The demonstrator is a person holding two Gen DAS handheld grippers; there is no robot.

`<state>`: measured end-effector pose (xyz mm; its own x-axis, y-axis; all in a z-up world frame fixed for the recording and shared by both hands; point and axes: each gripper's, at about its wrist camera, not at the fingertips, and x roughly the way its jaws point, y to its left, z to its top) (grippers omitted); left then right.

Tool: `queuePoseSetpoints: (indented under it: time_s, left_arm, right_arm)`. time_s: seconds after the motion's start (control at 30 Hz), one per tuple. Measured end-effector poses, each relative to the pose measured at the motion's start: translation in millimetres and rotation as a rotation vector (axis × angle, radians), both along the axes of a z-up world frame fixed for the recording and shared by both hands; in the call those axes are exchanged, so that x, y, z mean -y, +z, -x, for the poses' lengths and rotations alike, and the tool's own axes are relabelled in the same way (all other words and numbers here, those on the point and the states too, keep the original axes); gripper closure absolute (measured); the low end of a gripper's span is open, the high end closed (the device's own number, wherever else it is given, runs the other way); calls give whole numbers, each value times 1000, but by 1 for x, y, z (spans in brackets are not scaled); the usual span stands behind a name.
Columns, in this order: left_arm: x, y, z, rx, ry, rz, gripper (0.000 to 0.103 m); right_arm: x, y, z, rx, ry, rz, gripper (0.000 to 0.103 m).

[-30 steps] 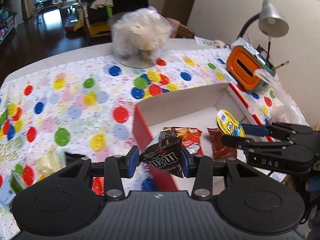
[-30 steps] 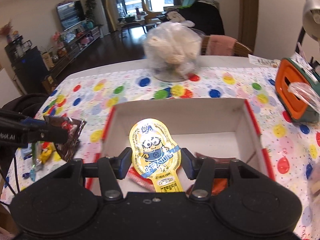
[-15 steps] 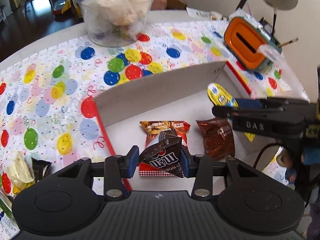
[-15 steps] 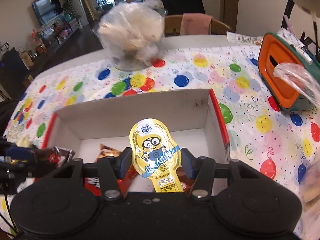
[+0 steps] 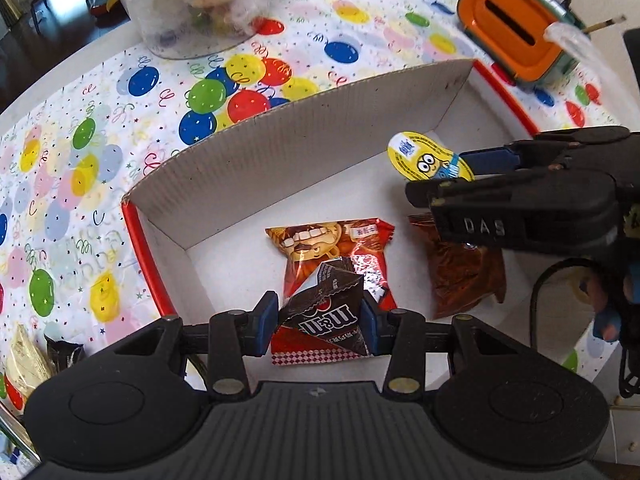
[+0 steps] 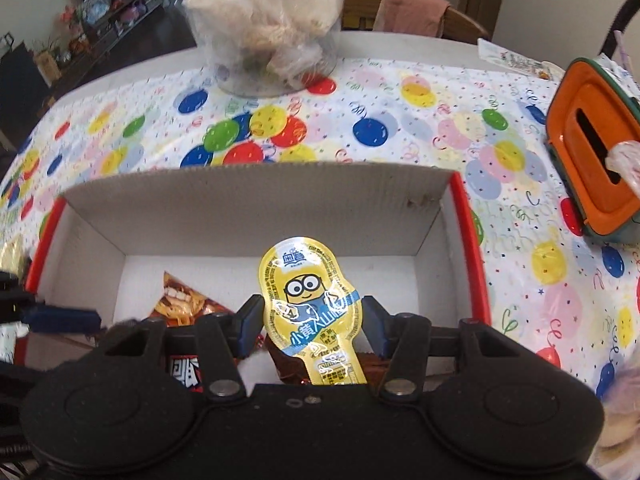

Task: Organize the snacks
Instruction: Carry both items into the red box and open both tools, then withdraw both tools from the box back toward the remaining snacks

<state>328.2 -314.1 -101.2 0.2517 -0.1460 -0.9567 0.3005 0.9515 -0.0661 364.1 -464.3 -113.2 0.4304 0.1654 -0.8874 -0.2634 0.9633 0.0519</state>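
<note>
Pinching a dark brown M&M's packet [image 5: 326,312] between their blue pads, the left tongs [image 5: 320,320] hover low over the near part of the white cardboard box [image 5: 304,152]. Just beyond the packet, at 12 o'clock, a red snack pack with a cartoon face [image 5: 332,248] lies flat on the box floor; a brown foil pack [image 5: 464,276] lies beside it at 2 o'clock. The right tongs [image 6: 310,320] grip a yellow Minions packet [image 6: 310,304] upright over the box interior, pads pressed on both its sides. Past the far box wall spreads the balloon-print cloth on the tabletop [image 6: 400,112]. Farther at 12 o'clock stands a clear container stuffed with plastic bags [image 6: 268,28], and at 2 o'clock an orange tissue holder [image 6: 592,152].
</note>
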Motion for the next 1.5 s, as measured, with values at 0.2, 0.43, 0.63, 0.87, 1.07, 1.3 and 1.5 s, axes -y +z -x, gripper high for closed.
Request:
queuePoseSetpoints:
  time_s: [0.2,0.43,0.63,0.87,1.07,1.3,1.5]
  left_arm:
    - [1,-7,-8,-40,-5,-19,61]
    - [2,-7,-8,-40,-15,-31,56]
    - [-5,4,-1,5,6,12,48]
    - [-18,27,14,83,45,69,47]
    - [-33,48,31,154,59,104,47]
    - [-61,69,56,228,59,133,47]
    - [-87,83,80,301,30,133,41]
  right_arm:
    - [0,-7,0,-27,9,11,51]
    - [4,-9,4,-44,9,-4,51]
    - [7,4,16,-8,30,-32,51]
    - [4,28,31,67,63,-74,49]
    - [-3,47,48,116,71,-108,44]
    - [-22,71,75,177,71,-130,40]
    - [-47,88,100,234,64,-139,27]
